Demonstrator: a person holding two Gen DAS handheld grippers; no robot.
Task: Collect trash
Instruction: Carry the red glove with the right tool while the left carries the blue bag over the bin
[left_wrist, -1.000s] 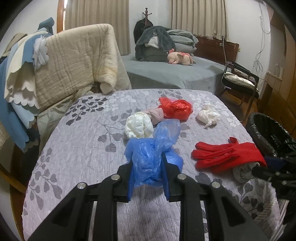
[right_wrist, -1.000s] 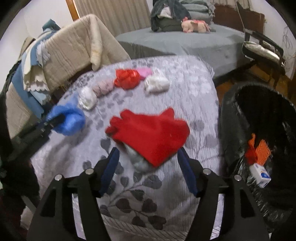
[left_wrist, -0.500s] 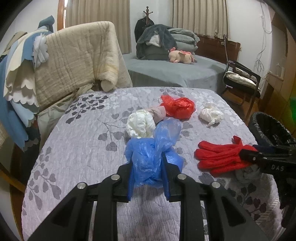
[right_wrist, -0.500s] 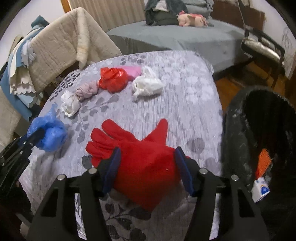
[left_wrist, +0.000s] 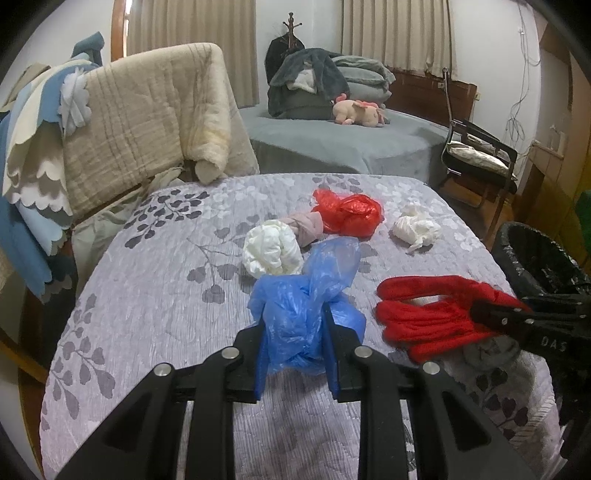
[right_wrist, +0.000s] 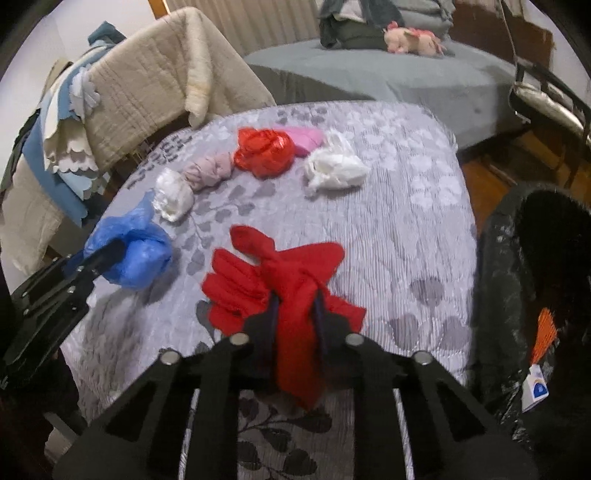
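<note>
Pinching the red gloves tight, the right gripper grips them — the left gripper clamps a blue bag.

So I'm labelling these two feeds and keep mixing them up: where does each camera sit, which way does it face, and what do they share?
Left wrist: on the left gripper, looking down along its jaws across the table; its jaws pinch a blue bag; the right gripper shows at right.
Right wrist: on the right gripper, tilted down at the table; its jaws clamp a red glove; the left gripper shows at left.
Shared: bag, glove, bin, bed.
</note>
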